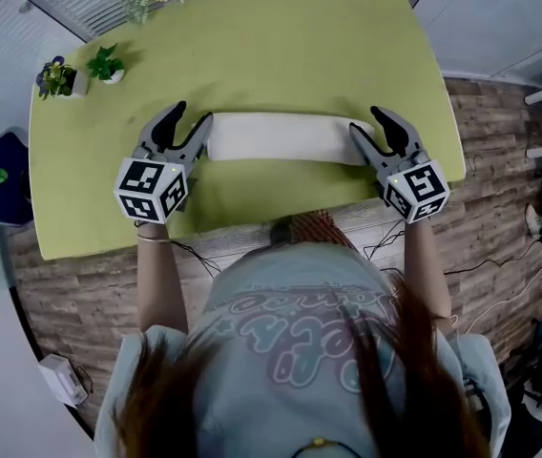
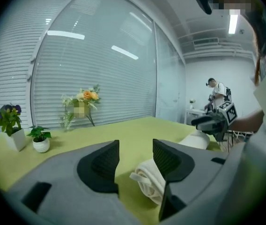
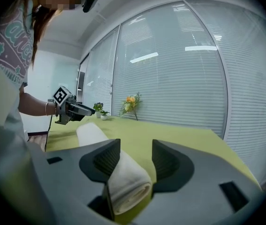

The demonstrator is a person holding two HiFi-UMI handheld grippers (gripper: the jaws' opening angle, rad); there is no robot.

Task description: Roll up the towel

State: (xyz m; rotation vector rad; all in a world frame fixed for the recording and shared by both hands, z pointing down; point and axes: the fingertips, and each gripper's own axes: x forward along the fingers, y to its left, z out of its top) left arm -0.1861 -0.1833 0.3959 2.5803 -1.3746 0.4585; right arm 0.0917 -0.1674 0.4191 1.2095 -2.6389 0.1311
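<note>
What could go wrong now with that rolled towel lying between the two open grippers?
The towel shows a loose flap at the end by the left gripper; with nothing pressing it, the roll may spring open. The right gripper has one jaw close against the other end, so pulling away could snag and drag it.

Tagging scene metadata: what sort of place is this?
Probably an office or lab room set up for recording, not a home. It has a green-covered table beside a glass wall with blinds, a ceiling strip light, and another person standing at the back.
</note>
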